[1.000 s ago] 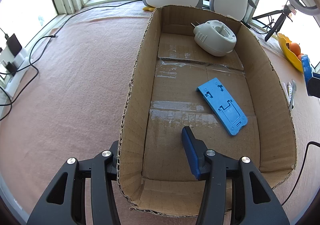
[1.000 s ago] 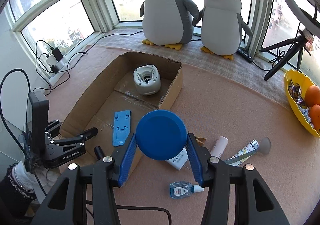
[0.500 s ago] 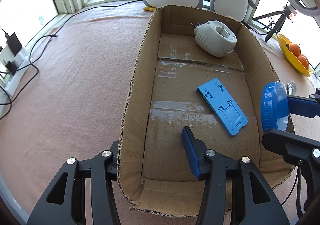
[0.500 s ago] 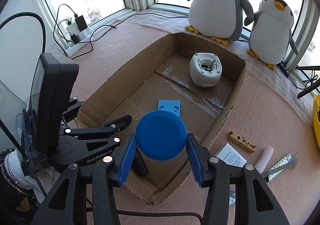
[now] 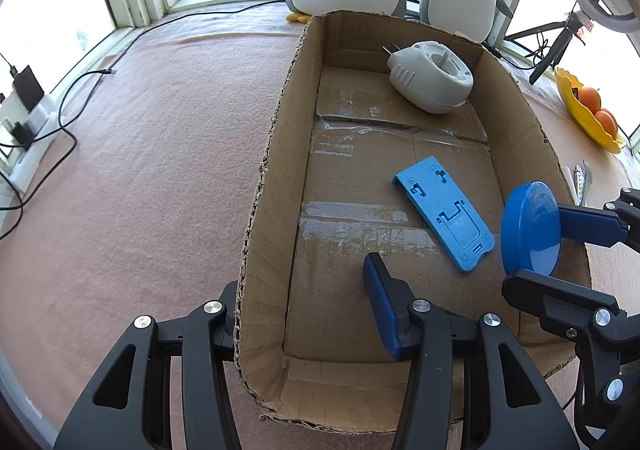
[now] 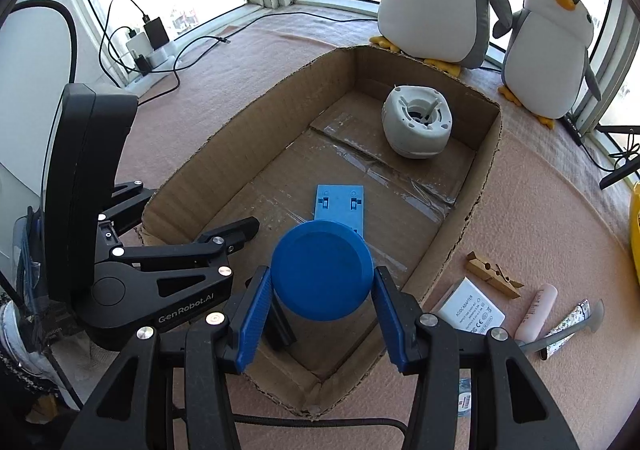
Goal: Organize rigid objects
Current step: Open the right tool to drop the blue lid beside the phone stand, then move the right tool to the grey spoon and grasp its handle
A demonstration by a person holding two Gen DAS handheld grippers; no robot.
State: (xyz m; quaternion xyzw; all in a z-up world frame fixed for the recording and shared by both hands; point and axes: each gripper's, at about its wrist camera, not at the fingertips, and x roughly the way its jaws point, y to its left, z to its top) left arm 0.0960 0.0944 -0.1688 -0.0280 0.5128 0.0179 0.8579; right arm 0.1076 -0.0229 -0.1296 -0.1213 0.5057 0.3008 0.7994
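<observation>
Holding my blue round lid (image 6: 322, 270) over the cardboard box (image 6: 486, 166), clamped in my right gripper (image 6: 320, 308).
Left gripper (image 5: 298, 302), marked "GenRobot.AI", pinches the box's near-left wall. White adapter (image 6: 470, 310) outside reads "AC/DC ADAPTER".

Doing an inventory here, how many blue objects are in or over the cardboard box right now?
2. The blue flat stand lies on the box floor mid-way; the blue round lid is held over the near end by the right gripper.
</observation>
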